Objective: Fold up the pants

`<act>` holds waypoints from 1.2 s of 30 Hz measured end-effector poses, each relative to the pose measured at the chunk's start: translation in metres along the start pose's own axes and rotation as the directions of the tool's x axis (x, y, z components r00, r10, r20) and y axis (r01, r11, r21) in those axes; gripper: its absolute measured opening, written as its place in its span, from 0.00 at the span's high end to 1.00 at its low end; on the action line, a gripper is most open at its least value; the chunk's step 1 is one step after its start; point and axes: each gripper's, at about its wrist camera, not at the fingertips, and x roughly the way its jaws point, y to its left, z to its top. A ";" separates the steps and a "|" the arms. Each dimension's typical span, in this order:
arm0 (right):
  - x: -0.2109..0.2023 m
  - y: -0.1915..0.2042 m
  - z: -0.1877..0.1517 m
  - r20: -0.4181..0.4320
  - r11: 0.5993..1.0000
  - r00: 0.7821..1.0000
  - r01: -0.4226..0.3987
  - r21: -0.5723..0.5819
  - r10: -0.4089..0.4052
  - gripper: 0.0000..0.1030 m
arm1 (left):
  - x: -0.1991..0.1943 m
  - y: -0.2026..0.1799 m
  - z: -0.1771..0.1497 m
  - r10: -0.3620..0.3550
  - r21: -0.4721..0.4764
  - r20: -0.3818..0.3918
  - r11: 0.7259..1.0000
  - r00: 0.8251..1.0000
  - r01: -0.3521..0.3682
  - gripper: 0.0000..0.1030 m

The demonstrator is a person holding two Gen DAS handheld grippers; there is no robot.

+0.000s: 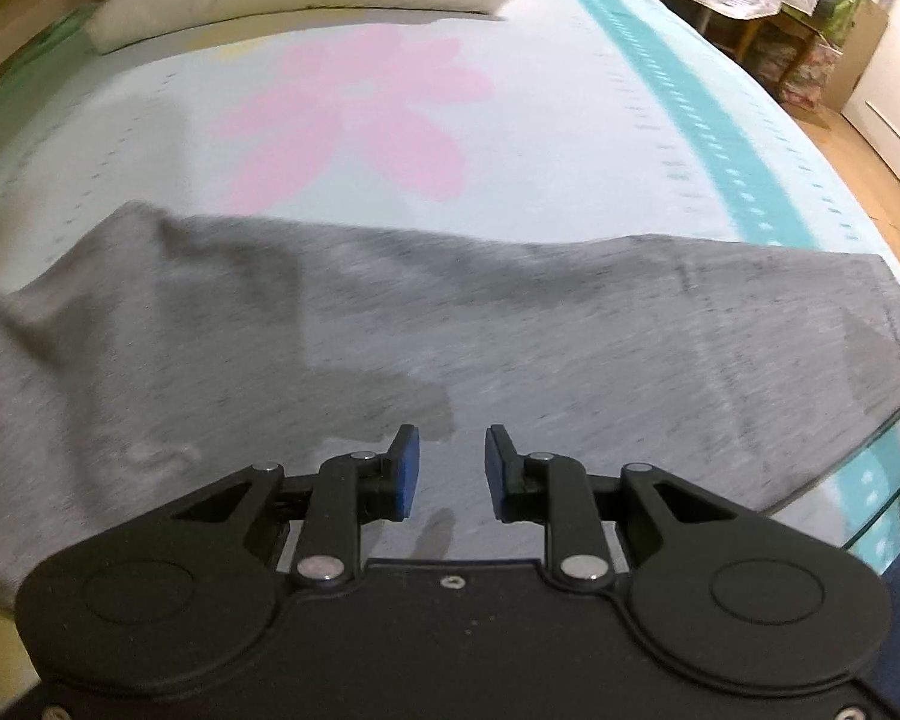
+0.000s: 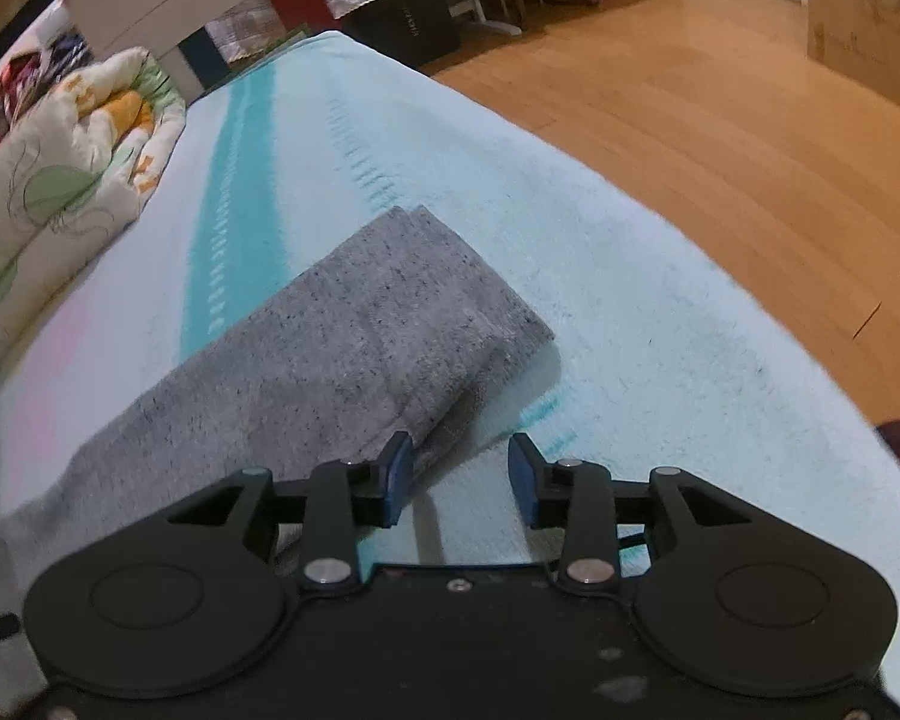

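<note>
Both grippers, left gripper [image 1: 450, 468] and right gripper [image 2: 461, 480], gape empty above gray pants [image 1: 390, 330] stretched along the bed's [image 1: 570, 138] near edge.

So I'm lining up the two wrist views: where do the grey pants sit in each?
Left wrist: the grey pants stretch across the middle, from the left edge to the right.
Right wrist: they run from lower left to centre, leg end beyond the tongs.
Shared landmark: the teal stripe on the bed cover.
</note>
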 end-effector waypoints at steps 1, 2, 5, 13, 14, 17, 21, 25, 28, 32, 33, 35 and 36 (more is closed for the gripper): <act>0.004 -0.002 0.002 0.003 1.000 1.000 -0.013 0.016 0.013 0.62 | 0.002 -0.005 0.003 -0.005 0.007 0.001 1.000 1.000 0.005 0.68; 0.006 -0.004 0.004 0.008 0.999 1.000 -0.025 0.025 0.025 0.61 | 0.003 -0.009 0.005 -0.008 0.014 0.000 1.000 1.000 0.008 0.68; 0.012 -0.008 0.013 0.028 0.997 0.998 -0.062 0.053 0.061 0.58 | 0.008 -0.017 0.011 -0.014 0.027 0.001 1.000 1.000 0.013 0.68; 0.029 -0.014 0.042 0.055 0.986 0.993 -0.108 0.124 0.102 0.58 | 0.019 -0.040 0.027 -0.020 0.052 0.004 0.998 1.000 0.020 0.68; 0.031 -0.015 0.044 0.059 0.985 0.993 -0.111 0.133 0.104 0.58 | 0.020 -0.042 0.030 -0.024 0.057 0.004 0.998 1.000 0.023 0.68; 0.037 -0.017 0.050 0.068 0.983 0.992 -0.114 0.145 0.105 0.59 | 0.026 -0.051 0.039 -0.033 0.070 0.010 0.997 0.999 0.032 0.68; 0.046 -0.010 0.061 0.068 0.990 0.993 -0.103 0.100 0.096 0.57 | 0.040 -0.059 0.055 -0.078 0.046 -0.019 0.996 0.997 0.079 0.68; 0.058 -0.003 0.076 0.014 0.992 0.992 -0.124 -0.011 0.124 0.57 | 0.058 -0.071 0.069 -0.103 0.030 -0.045 0.994 0.994 0.105 0.68; 0.067 -0.002 0.090 -0.074 0.974 0.976 -0.212 -0.080 0.207 0.56 | 0.069 -0.078 0.077 -0.113 0.005 -0.059 0.994 0.992 0.114 0.68; 0.085 -0.006 0.110 -0.210 0.938 0.927 -0.335 -0.084 0.312 0.55 | 0.086 -0.079 0.081 -0.099 -0.040 -0.078 0.995 0.992 0.097 0.68; 0.089 -0.008 0.114 -0.235 0.931 0.914 -0.357 -0.077 0.331 0.55 | 0.087 -0.081 0.081 -0.093 -0.031 -0.066 0.995 0.993 0.091 0.68; 0.096 -0.012 0.122 -0.272 0.920 0.892 -0.389 -0.052 0.362 0.55 | 0.087 -0.086 0.081 -0.073 0.005 -0.053 0.997 0.996 0.073 0.68; 0.099 -0.013 0.125 -0.284 0.915 0.883 -0.402 -0.042 0.374 0.55 | 0.088 -0.088 0.081 -0.066 0.018 -0.049 0.998 0.997 0.067 0.68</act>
